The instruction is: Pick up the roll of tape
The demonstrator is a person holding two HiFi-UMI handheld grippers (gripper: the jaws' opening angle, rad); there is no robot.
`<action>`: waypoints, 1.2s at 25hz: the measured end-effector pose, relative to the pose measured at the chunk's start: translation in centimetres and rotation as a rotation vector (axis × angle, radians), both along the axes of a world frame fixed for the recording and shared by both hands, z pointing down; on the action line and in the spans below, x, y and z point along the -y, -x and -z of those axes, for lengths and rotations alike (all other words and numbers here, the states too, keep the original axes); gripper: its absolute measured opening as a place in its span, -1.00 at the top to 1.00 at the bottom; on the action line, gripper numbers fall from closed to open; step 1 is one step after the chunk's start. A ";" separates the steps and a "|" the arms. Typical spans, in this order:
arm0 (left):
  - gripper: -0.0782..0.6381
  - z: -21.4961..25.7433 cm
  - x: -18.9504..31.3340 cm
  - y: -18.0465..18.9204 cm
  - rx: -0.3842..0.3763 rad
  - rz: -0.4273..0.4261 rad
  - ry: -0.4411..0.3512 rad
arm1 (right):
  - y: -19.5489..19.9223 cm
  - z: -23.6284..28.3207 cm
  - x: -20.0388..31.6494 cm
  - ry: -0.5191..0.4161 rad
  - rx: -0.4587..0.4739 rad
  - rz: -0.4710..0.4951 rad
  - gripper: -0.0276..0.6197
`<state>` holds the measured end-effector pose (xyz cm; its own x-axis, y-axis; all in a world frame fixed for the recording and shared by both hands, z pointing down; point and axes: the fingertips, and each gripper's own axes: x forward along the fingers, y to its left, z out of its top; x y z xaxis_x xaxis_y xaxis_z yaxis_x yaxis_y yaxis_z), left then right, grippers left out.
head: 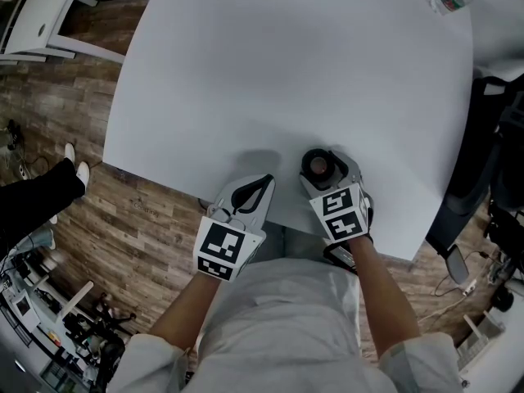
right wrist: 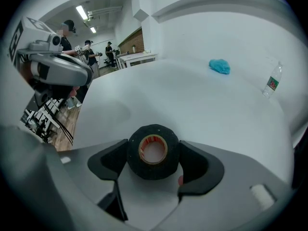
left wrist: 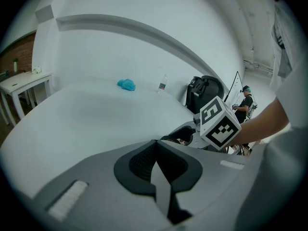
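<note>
Roll of tape: black, thick-walled, matte outer wrap, with an orange-red cardboard core around a pale open hole. It lies flat on the white table, close to the table's near edge. The hole points up, so the roll's axis is vertical and its broad face is level with the table top. It does not look lifted.

Right gripper: the jaws stand wide and are clamped on the roll, with one dark pad against each side of the black wall. Left gripper: the jaws are together with nothing between them. It hovers over the table's near edge, just beside the right one.

Head view: the roll is seen from above as a dark ring. Both grippers sit side by side at the table's near edge, the left gripper pointing out over the table. The wood-look floor shows past the table's left side.

Only the right gripper view shows the core colour and the pad contact. It also shows a blue cloth and a water bottle at the table's far side, and people standing beyond the table's left end.

The left gripper view hides most of the roll behind the right gripper's marker cube. The cloth and the bottle are small at the table's far edge.
</note>
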<state>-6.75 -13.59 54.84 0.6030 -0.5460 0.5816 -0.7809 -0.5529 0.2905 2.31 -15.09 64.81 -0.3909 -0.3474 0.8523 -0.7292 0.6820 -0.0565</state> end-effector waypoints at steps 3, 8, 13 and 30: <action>0.73 0.3 -0.1 -0.1 -0.003 0.000 -0.008 | 0.0 0.4 0.0 -0.008 0.009 -0.003 -0.14; 0.73 1.0 -0.3 -0.6 -0.005 -0.009 -0.025 | -0.2 1.4 -0.3 -0.017 0.022 -0.010 -0.14; 0.73 1.7 -0.9 -0.9 0.000 -0.013 -0.041 | -0.4 2.7 -1.1 -0.025 0.044 -0.019 -0.14; 0.73 4.3 -2.9 -3.1 -0.002 -0.033 -0.088 | -3.4 6.7 -3.6 -0.073 0.094 -0.063 -0.14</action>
<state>-3.70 -10.73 50.57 0.6223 -0.5747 0.5315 -0.7615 -0.6015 0.2413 5.68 -11.51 58.16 -0.4433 -0.4333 0.7847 -0.7644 0.6400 -0.0785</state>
